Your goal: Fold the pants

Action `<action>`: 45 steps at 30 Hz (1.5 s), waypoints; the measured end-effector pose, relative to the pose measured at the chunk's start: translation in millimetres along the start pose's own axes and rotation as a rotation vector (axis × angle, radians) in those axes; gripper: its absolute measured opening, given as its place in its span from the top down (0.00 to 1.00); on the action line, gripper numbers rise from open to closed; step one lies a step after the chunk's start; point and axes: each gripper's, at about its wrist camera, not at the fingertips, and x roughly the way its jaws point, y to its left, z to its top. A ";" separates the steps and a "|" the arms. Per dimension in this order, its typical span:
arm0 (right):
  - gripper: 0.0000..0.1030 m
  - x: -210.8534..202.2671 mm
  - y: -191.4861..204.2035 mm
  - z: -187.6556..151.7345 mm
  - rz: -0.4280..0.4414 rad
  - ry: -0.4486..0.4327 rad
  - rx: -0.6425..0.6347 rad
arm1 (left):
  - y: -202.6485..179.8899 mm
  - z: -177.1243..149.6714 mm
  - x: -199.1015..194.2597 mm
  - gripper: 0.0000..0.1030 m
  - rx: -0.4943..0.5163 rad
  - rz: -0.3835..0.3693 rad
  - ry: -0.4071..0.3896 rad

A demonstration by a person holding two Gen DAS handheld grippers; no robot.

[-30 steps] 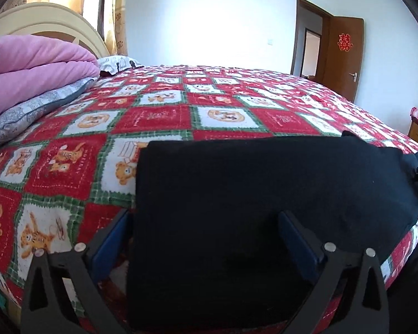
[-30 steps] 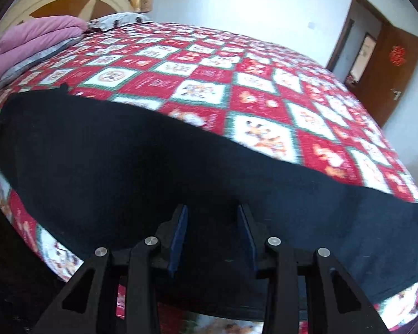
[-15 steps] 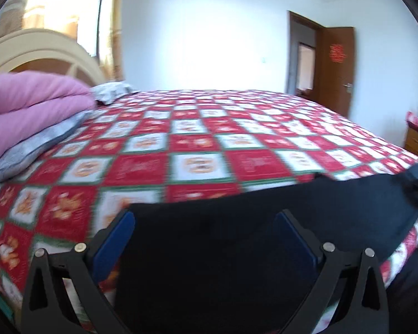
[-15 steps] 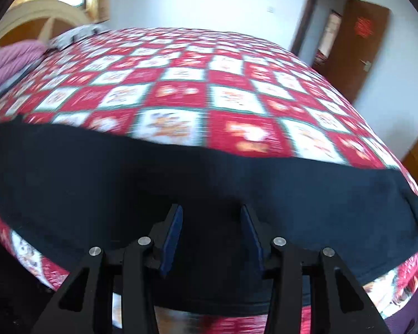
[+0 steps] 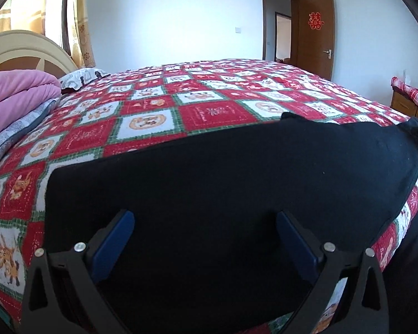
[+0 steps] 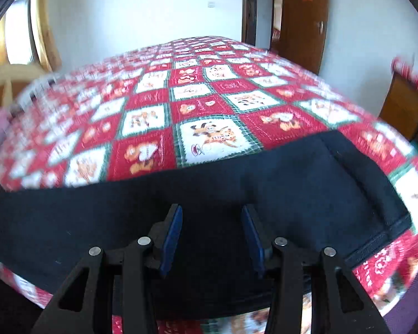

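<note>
Both grippers have tilted back down over the black pants (image 5: pixel 223 183), which lie flat along the bed (image 5: pixel 209 111) edge beneath the fingers. Left gripper (image 5: pixel 204 239) fingers spread wide; right gripper (image 6: pixel 211 236) fingers partly apart, empty.

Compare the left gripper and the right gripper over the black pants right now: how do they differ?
The left gripper is spread wide; the right gripper has a narrower gap, though open too. The left gripper's view is sharp, while the right gripper's view is motion-blurred. Both have blue pads and hover over the black pants on the red checked quilt, gripping nothing.
</note>
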 end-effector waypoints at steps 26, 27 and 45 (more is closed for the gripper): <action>0.55 -56.1 -124.0 2.9 -0.045 -0.057 0.349 | 82.3 -13.9 -4.5 0.00 -0.223 0.113 -0.023; 0.55 -53.6 -125.3 1.7 -0.040 -0.051 0.347 | 80.8 -14.3 -4.5 0.00 -0.217 0.117 -0.024; 0.78 -43.4 -128.1 -3.0 0.059 -0.070 0.360 | 79.8 -17.1 -4.6 0.00 -0.216 0.117 -0.049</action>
